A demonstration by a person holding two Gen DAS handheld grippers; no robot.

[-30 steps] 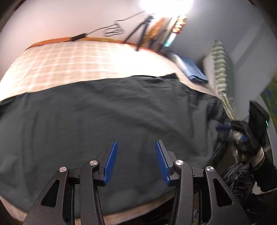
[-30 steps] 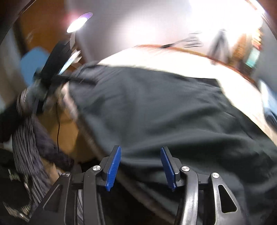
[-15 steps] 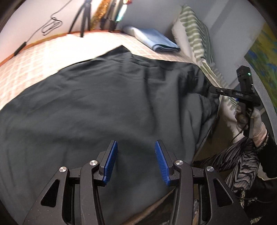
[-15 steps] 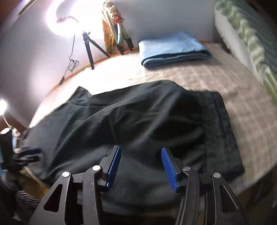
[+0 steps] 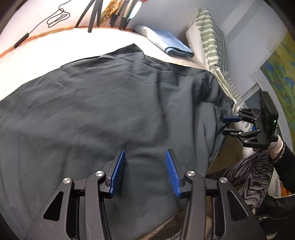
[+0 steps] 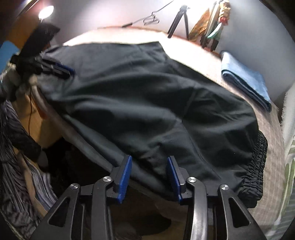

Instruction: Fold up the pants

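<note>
Both tools, left (image 5: 144,172) and right (image 6: 150,176), agape and empty over dark pants (image 5: 95,114) on the bed (image 5: 36,55).

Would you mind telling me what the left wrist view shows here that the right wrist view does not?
Only the left wrist view shows the colourful picture on the wall and the right tool open beside the pants' edge. Only the right wrist view shows the elastic waistband, a lamp, and the left tool over the far end of the pants. Both show the black pants on the bed, the folded blue towel and a tripod.
</note>
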